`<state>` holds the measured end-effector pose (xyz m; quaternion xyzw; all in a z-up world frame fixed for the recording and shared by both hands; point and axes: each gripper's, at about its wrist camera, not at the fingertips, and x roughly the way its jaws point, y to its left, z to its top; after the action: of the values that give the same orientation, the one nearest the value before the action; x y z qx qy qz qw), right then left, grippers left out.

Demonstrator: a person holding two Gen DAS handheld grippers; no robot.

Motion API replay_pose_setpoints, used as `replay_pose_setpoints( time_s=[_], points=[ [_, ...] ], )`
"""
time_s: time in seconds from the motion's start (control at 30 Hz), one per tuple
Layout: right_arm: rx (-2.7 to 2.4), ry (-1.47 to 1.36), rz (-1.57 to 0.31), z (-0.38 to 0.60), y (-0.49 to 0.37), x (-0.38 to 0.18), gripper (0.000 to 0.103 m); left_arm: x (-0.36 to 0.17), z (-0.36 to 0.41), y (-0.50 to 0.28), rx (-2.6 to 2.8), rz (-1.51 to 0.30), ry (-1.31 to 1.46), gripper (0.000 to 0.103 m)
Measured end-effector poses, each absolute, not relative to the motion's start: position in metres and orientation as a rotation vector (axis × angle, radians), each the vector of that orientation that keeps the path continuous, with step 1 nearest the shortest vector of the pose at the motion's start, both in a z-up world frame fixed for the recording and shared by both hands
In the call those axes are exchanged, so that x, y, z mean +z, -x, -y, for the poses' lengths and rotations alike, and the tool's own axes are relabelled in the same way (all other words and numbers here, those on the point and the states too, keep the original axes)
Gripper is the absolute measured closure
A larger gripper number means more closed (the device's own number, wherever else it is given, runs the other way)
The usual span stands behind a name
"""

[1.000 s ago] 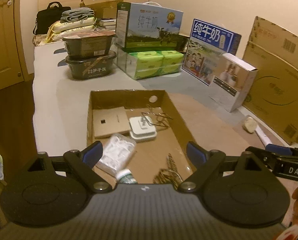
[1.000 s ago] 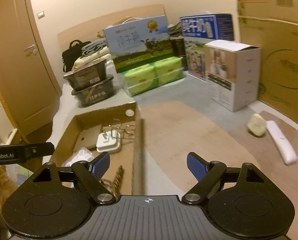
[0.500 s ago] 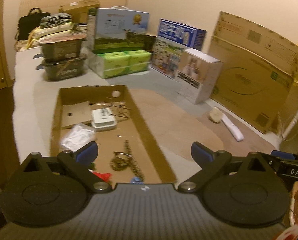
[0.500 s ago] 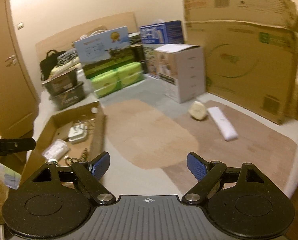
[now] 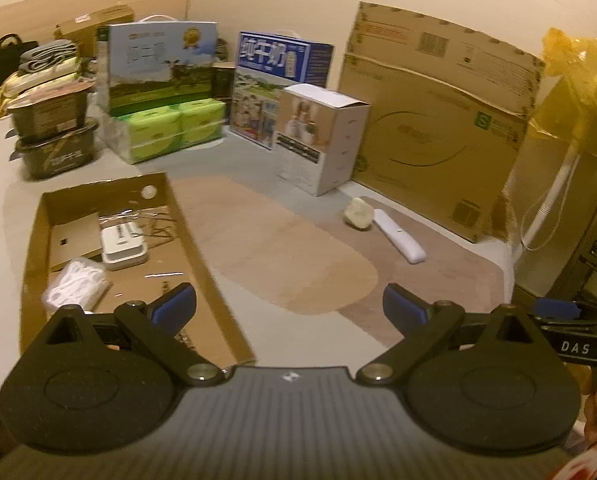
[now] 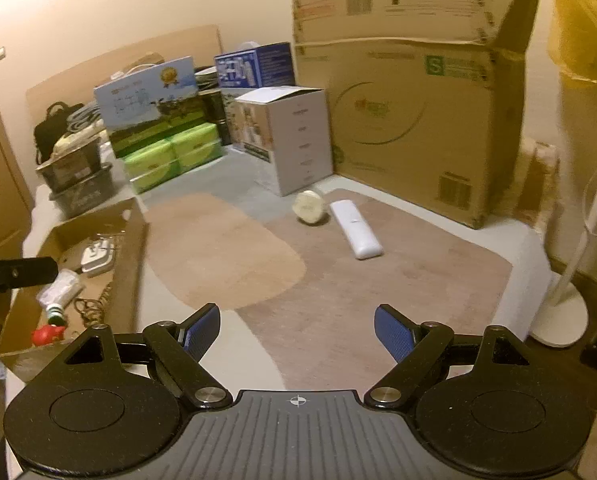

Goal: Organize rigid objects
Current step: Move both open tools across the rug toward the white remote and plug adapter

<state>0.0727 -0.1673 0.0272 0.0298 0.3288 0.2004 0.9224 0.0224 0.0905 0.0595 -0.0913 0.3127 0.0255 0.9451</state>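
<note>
Still out on the brown mat [image 6: 378,300], short of the big carton [image 6: 410,128]: 2 loose items, white remote [image 6: 356,233] beside round cream lump [image 6: 308,207]. Remote probably light, stiff, slick; best pinched across mid-body. Long axis running from carton toward camera. Left gripper [image 5: 289,307] just widened, empty; right gripper [image 6: 297,329] open, empty.

Loads of background clutter from where I'm sitting: big cardboard carton [image 6: 410,120] standing far ahead and right of the jaws, white printed box [image 6: 286,136] straight ahead, green tissue packs [image 6: 174,156] ahead-left, and a black bag [image 5: 2,60], I think, way back left.
</note>
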Motion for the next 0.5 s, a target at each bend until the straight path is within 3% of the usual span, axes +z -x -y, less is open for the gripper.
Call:
replay_pose_setpoints(
  time_s=[0.5],
  points=[
    [0.346,-0.086,-0.69,0.2,-0.079,0.019,0.019,0.049,-0.058,-0.053,-0.032,-0.669,0.153,0.004]
  ],
)
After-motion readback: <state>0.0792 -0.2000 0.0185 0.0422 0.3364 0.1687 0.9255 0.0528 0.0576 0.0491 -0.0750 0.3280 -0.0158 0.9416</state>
